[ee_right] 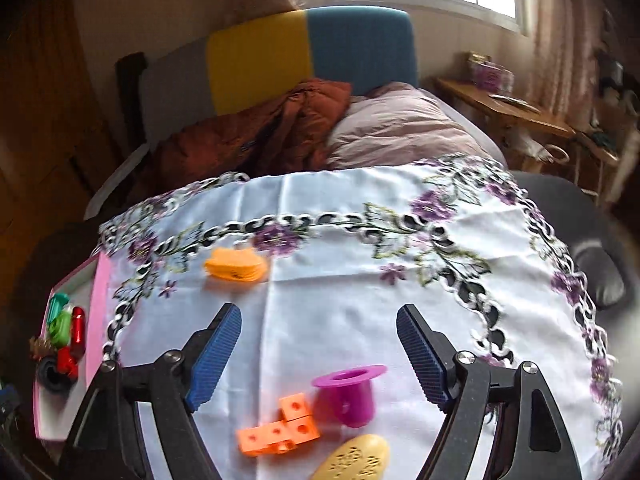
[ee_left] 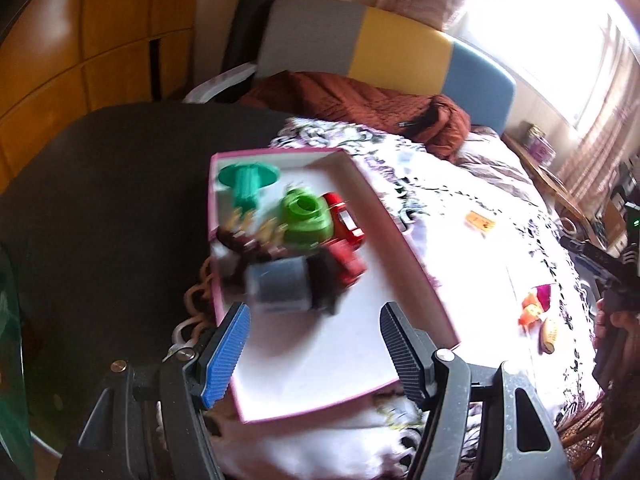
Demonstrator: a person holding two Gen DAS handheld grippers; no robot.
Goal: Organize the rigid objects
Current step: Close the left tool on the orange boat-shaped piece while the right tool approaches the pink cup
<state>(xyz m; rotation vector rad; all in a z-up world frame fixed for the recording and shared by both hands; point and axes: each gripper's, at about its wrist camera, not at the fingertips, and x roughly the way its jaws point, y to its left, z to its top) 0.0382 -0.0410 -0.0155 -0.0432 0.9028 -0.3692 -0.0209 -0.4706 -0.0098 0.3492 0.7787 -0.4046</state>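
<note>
A pink-rimmed white box (ee_left: 404, 264) lies on the floral cloth. It holds a teal flanged piece (ee_left: 246, 184), a green ring piece (ee_left: 306, 216), red blocks (ee_left: 348, 240) and a blurred grey-black cylinder (ee_left: 284, 284). My left gripper (ee_left: 314, 348) is open and empty above the box's near part. My right gripper (ee_right: 320, 356) is open and empty over the cloth (ee_right: 340, 292). Between its fingers lie a magenta cup (ee_right: 348, 392), orange linked cubes (ee_right: 280, 428) and a tan oval piece (ee_right: 356, 460). An orange flat piece (ee_right: 236, 266) lies farther off. The box (ee_right: 98, 300) shows at far left.
The cloth covers a bed with a rust quilt (ee_right: 256, 136) and a mauve pillow (ee_right: 400, 124) against a grey, yellow and blue headboard (ee_right: 280, 56). A wooden side table (ee_right: 504, 108) stands at right. A dark round surface (ee_left: 112, 208) lies left of the box.
</note>
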